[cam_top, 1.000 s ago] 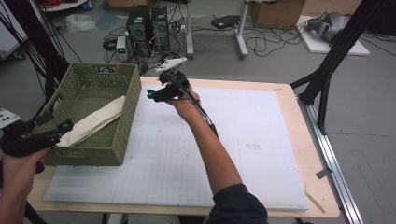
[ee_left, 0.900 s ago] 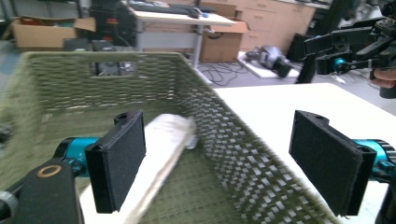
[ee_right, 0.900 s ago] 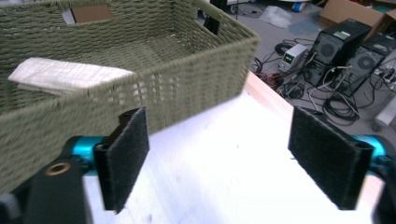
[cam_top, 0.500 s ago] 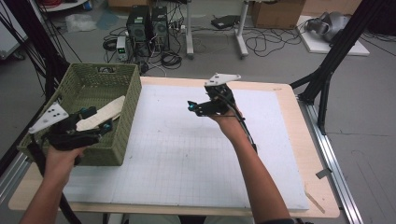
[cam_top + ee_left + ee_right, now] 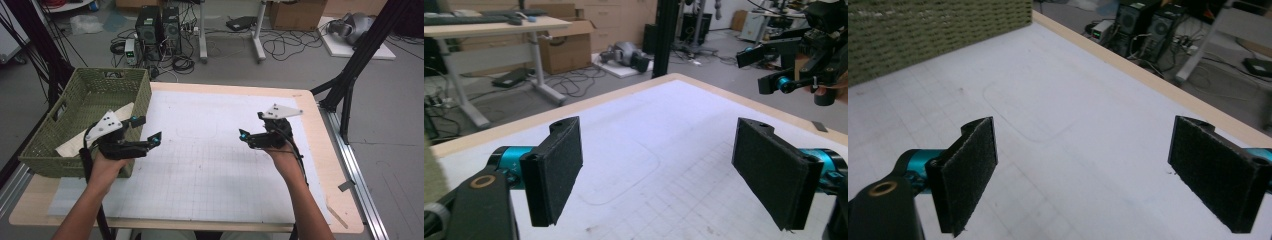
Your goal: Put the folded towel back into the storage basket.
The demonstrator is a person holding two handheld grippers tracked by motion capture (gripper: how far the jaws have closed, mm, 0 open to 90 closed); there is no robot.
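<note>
The folded cloth (image 5: 95,131), a pale beige piece, lies inside the green woven basket (image 5: 47,127) at the far left of the table (image 5: 320,165), leaning diagonally against the basket's right wall. Nothing holds it. A second ago the right gripper (image 5: 250,126) was stretched far across to the basket's right rim and the left gripper (image 5: 147,130) sat low beside the basket's near left corner; half a second ago both had already pulled away. Now the two grippers hover over the white gridded mat (image 5: 210,165), well apart from each other, the left one just right of the basket's near corner and the right one toward the right edge. Each gripper view shows its jaws spread wide with only bare mat between the pads (image 5: 555,170) (image 5: 968,172).

That retreat, with the cloth left resting in the basket and both sets of jaws empty, suggests the placing is done and the hands are returning to a neutral pose. The cloth appears settled, though one end pokes up near the rim.
</note>
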